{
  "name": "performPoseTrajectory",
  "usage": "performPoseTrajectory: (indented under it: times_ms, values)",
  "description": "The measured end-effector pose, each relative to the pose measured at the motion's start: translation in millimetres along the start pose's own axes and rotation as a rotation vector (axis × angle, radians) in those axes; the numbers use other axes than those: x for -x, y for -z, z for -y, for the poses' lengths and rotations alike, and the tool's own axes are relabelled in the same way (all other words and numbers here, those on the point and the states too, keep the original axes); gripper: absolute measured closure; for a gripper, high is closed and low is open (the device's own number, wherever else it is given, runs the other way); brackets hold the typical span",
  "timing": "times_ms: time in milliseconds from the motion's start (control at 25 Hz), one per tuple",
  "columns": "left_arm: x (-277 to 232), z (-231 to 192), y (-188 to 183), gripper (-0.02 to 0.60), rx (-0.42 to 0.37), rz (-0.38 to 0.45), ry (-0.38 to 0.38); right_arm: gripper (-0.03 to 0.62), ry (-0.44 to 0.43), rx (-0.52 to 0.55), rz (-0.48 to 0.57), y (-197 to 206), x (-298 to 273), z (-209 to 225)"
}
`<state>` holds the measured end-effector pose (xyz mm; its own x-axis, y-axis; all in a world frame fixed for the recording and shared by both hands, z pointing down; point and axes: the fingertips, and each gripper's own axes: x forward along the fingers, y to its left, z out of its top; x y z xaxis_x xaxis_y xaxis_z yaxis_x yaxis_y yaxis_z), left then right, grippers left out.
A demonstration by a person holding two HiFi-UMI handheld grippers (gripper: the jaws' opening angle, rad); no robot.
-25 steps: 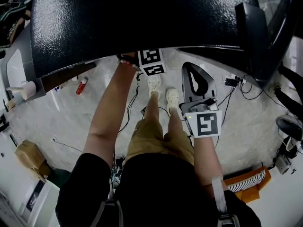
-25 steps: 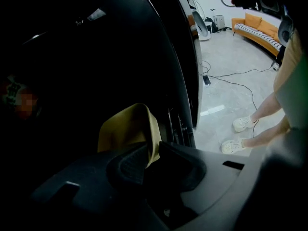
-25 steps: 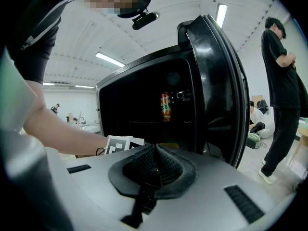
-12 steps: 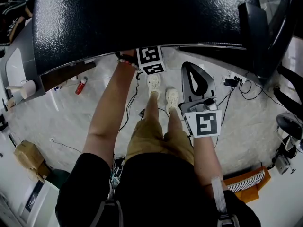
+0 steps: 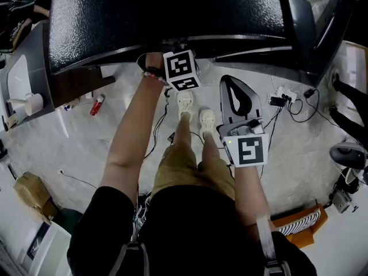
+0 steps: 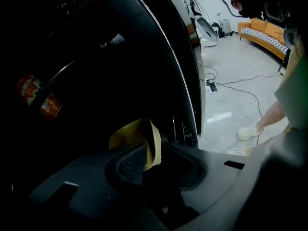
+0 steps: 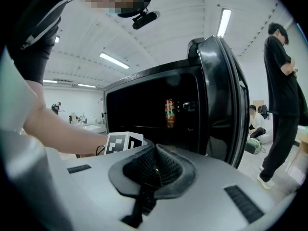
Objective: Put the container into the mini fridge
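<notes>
Gripping yellow container (image 6: 139, 134), left claw (image 6: 156, 159) at mini fridge (image 5: 172, 16), can (image 7: 169, 112) label unreadable

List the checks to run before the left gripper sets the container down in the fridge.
1. Door of the mini fridge open: ok.
2. Left gripper shut on the container: ok.
3. Container upright: not ok, it looks tilted.
4. Landing spot below the container free: cannot tell, the interior is too dark.
5. Can apart from the container: ok, off to its left.
6. Right gripper shut, empty, outside the fridge: ok.
</notes>
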<state>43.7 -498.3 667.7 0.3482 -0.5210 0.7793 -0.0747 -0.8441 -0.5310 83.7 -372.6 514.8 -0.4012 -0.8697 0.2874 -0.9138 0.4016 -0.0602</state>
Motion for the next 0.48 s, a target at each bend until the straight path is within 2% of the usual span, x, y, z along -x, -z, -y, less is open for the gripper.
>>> performPoseTrajectory:
  times_ms: [480]
  values:
    - [75, 0, -23, 0.479, 0.257, 0.128, -0.067, 0.557, -0.041, 0.048, 0.047, -27, 37, -13]
